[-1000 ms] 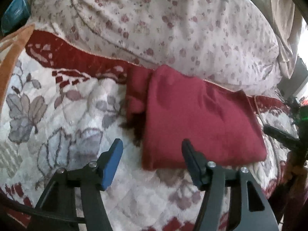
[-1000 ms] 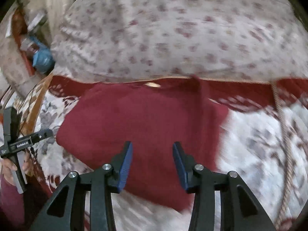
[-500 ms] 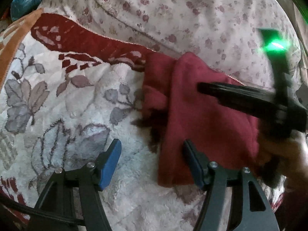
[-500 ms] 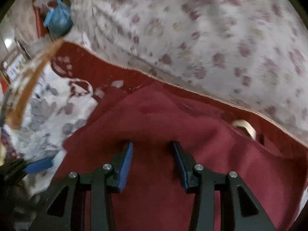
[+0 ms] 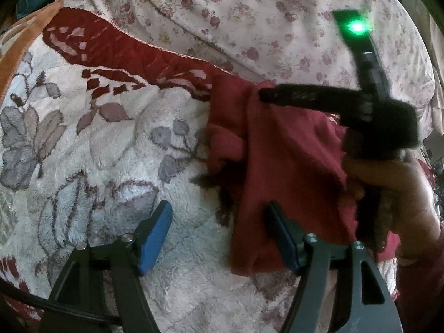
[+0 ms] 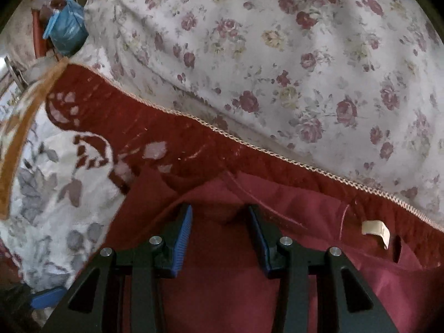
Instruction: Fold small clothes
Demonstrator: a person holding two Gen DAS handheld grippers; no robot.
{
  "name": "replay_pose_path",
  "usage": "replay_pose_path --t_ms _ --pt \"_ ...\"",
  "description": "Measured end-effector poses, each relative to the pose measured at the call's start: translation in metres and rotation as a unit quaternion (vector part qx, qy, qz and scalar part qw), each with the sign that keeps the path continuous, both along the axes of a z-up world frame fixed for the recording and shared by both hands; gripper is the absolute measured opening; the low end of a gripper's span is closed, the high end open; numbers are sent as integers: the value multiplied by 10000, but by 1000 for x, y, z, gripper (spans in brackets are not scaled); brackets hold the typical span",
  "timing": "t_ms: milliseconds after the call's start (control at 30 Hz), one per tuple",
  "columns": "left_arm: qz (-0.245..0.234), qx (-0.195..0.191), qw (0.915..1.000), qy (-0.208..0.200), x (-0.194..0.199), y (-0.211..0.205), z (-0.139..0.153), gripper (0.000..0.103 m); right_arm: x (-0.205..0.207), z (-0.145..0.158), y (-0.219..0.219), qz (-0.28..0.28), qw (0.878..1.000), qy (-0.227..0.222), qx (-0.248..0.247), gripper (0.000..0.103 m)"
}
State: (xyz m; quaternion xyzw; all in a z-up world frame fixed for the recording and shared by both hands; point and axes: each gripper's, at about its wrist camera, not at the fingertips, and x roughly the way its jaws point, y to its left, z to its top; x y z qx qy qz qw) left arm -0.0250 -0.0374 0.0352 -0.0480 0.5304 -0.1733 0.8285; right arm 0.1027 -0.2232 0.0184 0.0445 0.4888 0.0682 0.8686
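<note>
Two tongs: both black two-finger grippers with blue pads point steeply down at one dark red knitted garment lying folded on a bed.
Left gripper: its jaws are opening and stand wide; one blue pad is over the fleece, the other at the garment's near left corner, and the cloth's left edge runs between them without either pad pressing on it.
Right gripper: jaws at a middling gap, held low over the garment near its far edge; a raised fold of red cloth shows between the blue pads, but whether they pinch it I cannot tell.
Right gripper seen from the left wrist camera: its black body, blurred, with a green light on top, lies across the garment's upper right part; a hand grips its handle.
Garment's place: on the white fleece blanket with grey leaves and a dark red border, its far edge against that red border, just in front of the floral sheet.
Garment's detail: a small cream label shows at the neck opening, to the right of the right gripper.
Farther back: a pale bedsheet printed with small red roses bulges behind the blanket's corded edge.
Corner: a blue plastic bag sits beyond the bed at upper left.
</note>
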Motion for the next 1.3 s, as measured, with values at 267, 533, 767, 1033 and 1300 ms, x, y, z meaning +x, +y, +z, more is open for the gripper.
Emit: replay_pose_path --t_ms 267,533,767,1033,1300 --pt "30 -6 10000 -47 -2 2 2 71 -13 9 6 86 9964 285 797 73" --pt "166 -252 9995 32 -2 9 3 85 -1 6 47 308 9974 576 303 88" --pt "180 -393 9989 174 4 4 -2 88 13 -9 68 399 9966 589 -406 94" --pt "259 -369 9989 95 19 -6 -7 90 5 -2 45 593 9971 427 -225 60" --pt "231 -507 9983 -145 35 -22 -8 90 -12 17 16 716 9968 232 284 24"
